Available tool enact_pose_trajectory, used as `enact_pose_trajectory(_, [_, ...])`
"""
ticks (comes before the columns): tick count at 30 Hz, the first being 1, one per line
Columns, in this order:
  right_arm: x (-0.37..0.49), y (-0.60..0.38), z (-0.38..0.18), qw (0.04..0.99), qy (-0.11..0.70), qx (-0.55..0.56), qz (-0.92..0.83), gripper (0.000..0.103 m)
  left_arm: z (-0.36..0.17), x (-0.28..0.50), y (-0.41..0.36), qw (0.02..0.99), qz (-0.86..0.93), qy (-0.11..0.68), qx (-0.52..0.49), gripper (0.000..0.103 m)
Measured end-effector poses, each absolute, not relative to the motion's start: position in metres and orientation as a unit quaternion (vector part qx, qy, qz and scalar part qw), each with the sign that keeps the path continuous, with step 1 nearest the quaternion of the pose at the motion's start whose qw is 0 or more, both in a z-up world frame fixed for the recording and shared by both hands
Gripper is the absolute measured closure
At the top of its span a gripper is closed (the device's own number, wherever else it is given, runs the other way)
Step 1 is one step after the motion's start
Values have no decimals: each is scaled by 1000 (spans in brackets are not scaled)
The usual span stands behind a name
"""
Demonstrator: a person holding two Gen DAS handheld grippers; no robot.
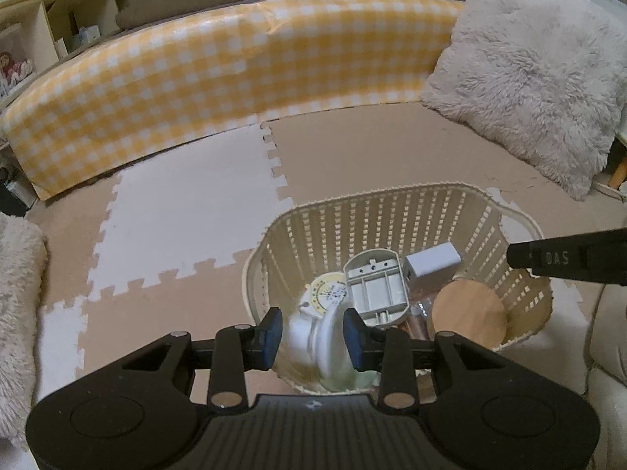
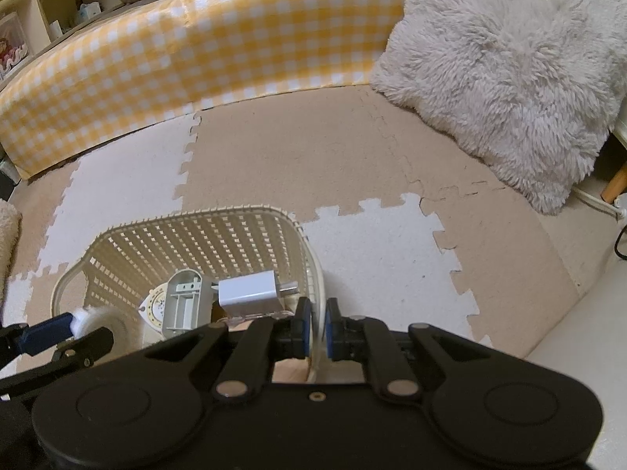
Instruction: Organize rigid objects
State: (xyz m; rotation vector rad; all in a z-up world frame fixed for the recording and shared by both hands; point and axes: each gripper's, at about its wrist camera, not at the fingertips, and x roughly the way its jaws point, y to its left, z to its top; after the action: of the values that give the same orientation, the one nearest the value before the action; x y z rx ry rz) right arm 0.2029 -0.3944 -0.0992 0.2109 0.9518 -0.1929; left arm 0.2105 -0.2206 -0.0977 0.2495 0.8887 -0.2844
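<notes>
A cream slatted basket (image 1: 392,211) stands on the foam floor mats. Inside it lie a white charger plug (image 1: 431,268), a grey oval plastic shell (image 1: 378,290), a round yellow-labelled disc (image 1: 327,291) and a round wooden lid (image 1: 468,319). My left gripper (image 1: 313,333) hangs over the basket's near left part, shut on a white rounded object (image 1: 317,338). That same white object (image 2: 98,323) shows in the right wrist view beside the left gripper's blue finger (image 2: 47,333). My right gripper (image 2: 318,329) is shut on the basket's right rim (image 2: 313,274).
A yellow-and-white checked panel (image 1: 235,66) stands along the back of the mats. A fluffy white cushion (image 1: 529,90) leans at the back right, and another fluffy edge (image 1: 15,293) lies at the left. A wooden shelf (image 1: 58,19) is at the far left.
</notes>
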Motion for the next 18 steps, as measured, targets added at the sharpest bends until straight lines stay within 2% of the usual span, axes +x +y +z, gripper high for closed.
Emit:
enact_pose_trajectory(12, [204,-394,-100,879,458,97,-93,95,-91,203,-223,880,-155,438,97,51])
enact_pose_trajectory(18, [204,-394,-100,878,458,98,-93,95,-84,199,-223,880,-165,438,83,38])
